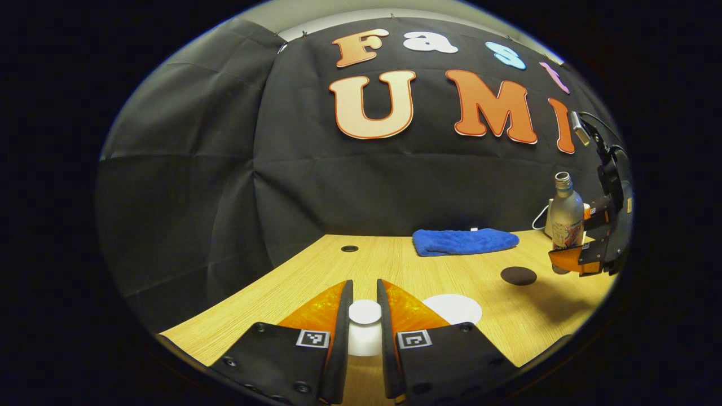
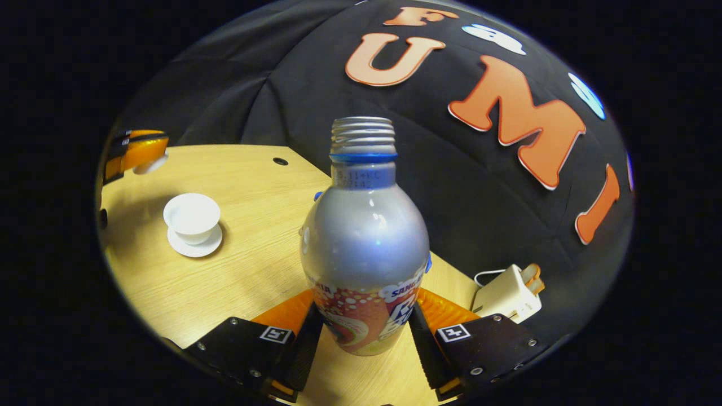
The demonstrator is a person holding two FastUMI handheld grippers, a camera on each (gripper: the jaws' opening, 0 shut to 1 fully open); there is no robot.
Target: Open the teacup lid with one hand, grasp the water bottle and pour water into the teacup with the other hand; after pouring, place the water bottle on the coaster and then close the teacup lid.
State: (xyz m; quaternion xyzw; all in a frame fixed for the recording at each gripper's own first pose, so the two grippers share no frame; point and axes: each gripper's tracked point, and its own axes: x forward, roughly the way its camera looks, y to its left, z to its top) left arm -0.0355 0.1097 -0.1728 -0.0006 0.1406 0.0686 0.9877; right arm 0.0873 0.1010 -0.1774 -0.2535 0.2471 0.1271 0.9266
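Right gripper view: right gripper [image 2: 364,332] fingers clamp the upright water bottle [image 2: 364,248]; left gripper [image 1: 365,316] fingers pinch the teacup lid [image 1: 365,312].

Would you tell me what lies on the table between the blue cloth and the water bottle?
Nothing: in the left gripper view, bare wooden table separates the blue cloth from the water bottle. The dark coaster lies nearer the camera, off that line.

The table [image 2: 237,270] was pale yellow woodgrain. The teacup [image 2: 192,217], its saucer [image 2: 194,245] and the lid [image 1: 365,312] were plain white. The water bottle [image 2: 364,248] was silver with a blue neck ring and an orange, white-bubbled label. The cloth [image 1: 463,241] was blue, the coaster [image 1: 518,275] black.
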